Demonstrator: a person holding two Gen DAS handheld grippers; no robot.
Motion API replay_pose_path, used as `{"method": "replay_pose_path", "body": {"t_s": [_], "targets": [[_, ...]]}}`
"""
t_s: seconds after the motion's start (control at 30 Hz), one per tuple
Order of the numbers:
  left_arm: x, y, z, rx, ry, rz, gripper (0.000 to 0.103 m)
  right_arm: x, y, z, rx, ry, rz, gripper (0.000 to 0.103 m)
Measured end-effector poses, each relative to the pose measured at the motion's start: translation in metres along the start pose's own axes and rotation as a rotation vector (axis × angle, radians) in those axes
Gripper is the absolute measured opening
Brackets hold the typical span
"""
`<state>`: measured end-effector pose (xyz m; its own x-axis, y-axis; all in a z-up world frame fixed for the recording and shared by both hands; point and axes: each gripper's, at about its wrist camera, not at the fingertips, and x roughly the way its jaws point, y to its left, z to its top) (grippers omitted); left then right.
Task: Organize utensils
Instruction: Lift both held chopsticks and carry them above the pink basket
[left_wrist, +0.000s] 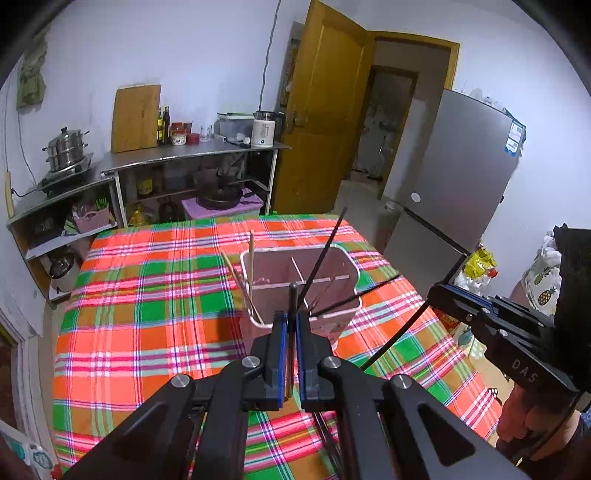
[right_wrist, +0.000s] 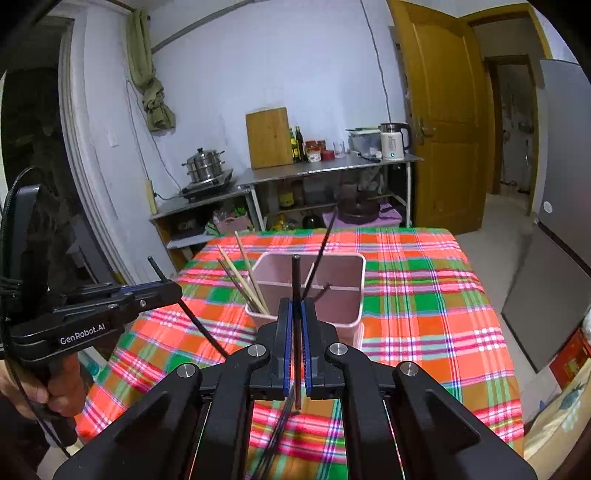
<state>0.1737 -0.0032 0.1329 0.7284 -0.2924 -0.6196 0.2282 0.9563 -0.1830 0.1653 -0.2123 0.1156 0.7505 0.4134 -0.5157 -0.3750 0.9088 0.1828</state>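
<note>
A pink divided utensil holder (left_wrist: 332, 266) (right_wrist: 351, 273) stands on the plaid tablecloth. Wooden chopsticks (left_wrist: 251, 266) (right_wrist: 243, 273) lean in its left compartment; a black chopstick (left_wrist: 325, 251) leans in the middle. My left gripper (left_wrist: 291, 317) is shut on a black chopstick (left_wrist: 293, 295), held upright just before the holder. My right gripper (right_wrist: 294, 306) is shut on another black chopstick (right_wrist: 295, 280), also just before the holder. Each gripper shows in the other's view, the right one (left_wrist: 443, 291) and the left one (right_wrist: 173, 291), both holding chopsticks.
The plaid-covered table (left_wrist: 147, 314) (right_wrist: 424, 314) fills the foreground. Behind it is a steel counter (left_wrist: 192, 155) with a cutting board, bottles, kettle and steamer pot. A fridge (left_wrist: 461, 177) stands at the right beside a yellow door (left_wrist: 325, 110).
</note>
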Motion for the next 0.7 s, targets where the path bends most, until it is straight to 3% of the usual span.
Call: {"method": "replay_pose_path", "body": {"t_s": [0.7], "targets": [[-0.019,0.004,0.096,0.004,-0.129,-0.001,0.004,0.001,0.02,0.082,-0.028,-0.162,0.031,0.005]]}}
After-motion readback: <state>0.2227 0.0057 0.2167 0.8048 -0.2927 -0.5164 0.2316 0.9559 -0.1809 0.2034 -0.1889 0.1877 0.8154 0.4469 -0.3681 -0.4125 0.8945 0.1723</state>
